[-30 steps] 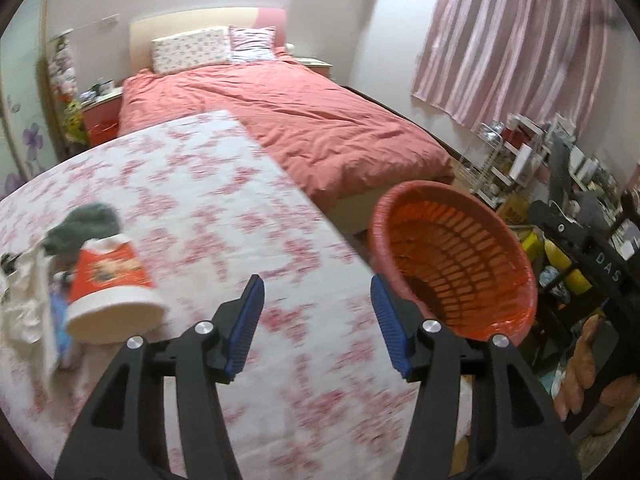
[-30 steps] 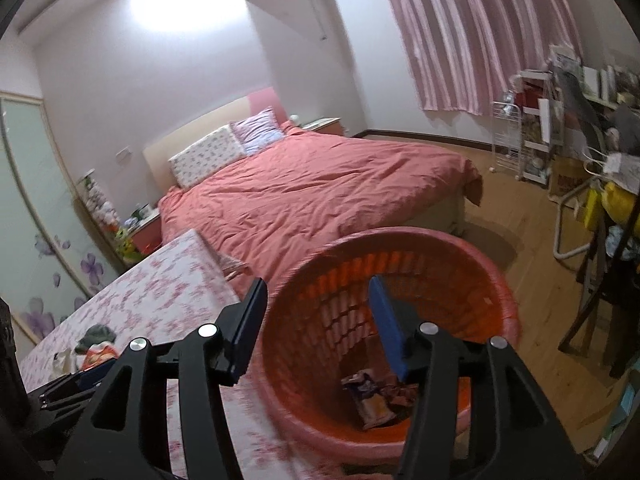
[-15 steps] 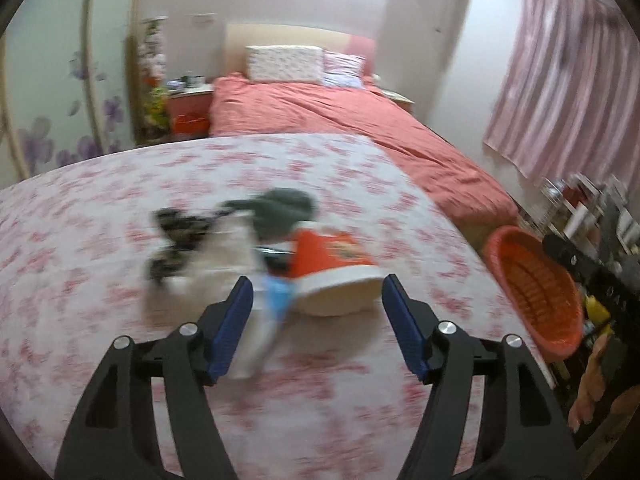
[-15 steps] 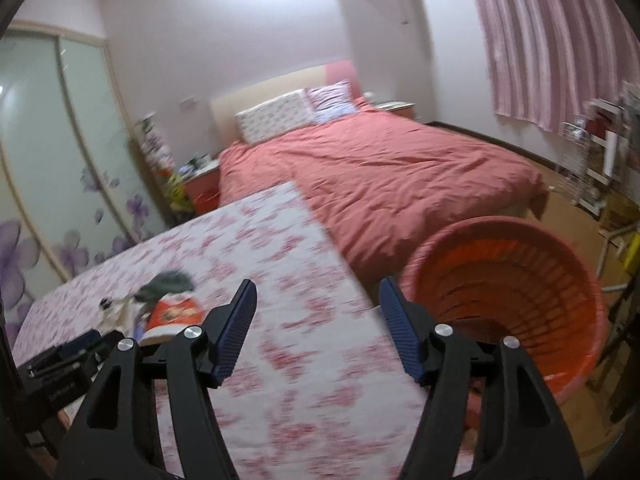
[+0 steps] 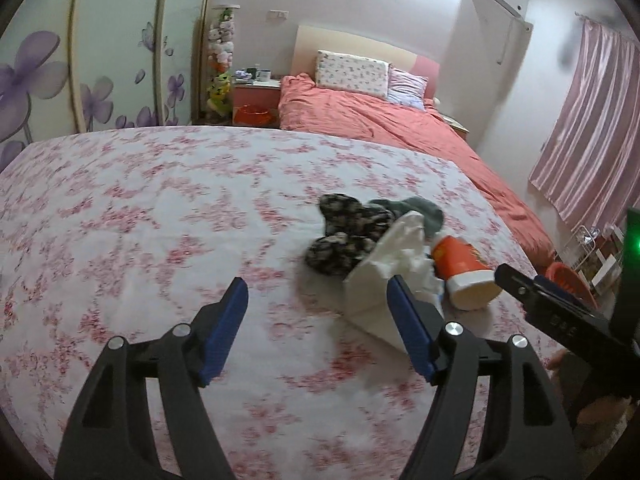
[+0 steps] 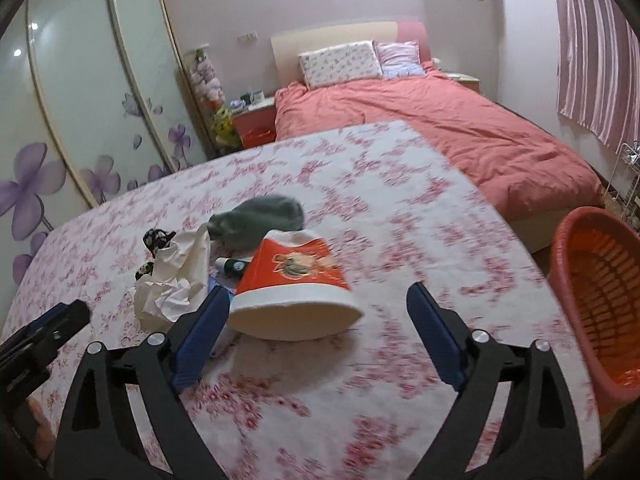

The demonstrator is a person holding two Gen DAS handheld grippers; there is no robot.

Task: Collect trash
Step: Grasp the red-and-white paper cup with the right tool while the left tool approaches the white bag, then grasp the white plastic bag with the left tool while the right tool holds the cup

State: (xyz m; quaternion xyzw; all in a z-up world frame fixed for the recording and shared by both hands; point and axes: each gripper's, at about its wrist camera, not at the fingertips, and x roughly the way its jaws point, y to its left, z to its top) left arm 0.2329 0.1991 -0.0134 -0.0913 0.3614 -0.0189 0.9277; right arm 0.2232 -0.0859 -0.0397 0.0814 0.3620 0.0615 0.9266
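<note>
Both views are now turned away from the orange basket [image 6: 592, 300] and onto the heap of litter on the floral tablecloth [image 5: 160, 200]; a second ago the basket filled the right wrist view and stood just past the left claw's tips. The jaws of both claws have just been opening, and nothing is seen between either pair. This is judged as a return for a fresh pick-up, with some wrappers already in the basket.

The right gripper [image 6: 320, 328] is spread wide, and the paper noodle cup [image 6: 294, 292] is lying on its side just ahead of it, nearer its left finger, with the white rim facing the claw. The cup is a smooth, stiff, tapered shape with a red printed wall; a grip across the rim is judged likely to dent it. The basket is seen off to that claw's right, past the table edge.

The left gripper [image 5: 318, 320] is held moderately open and empty. The crumpled white paper bag [image 5: 384, 280] is found just beyond its right finger, thin and creased. Further ahead, soft cloth items are piled: a dark patterned fabric piece [image 5: 344, 236] and a grey knitted one [image 5: 420, 212]. A small tube-like thing [image 6: 232, 266] is partly hidden between paper and cup.
</note>
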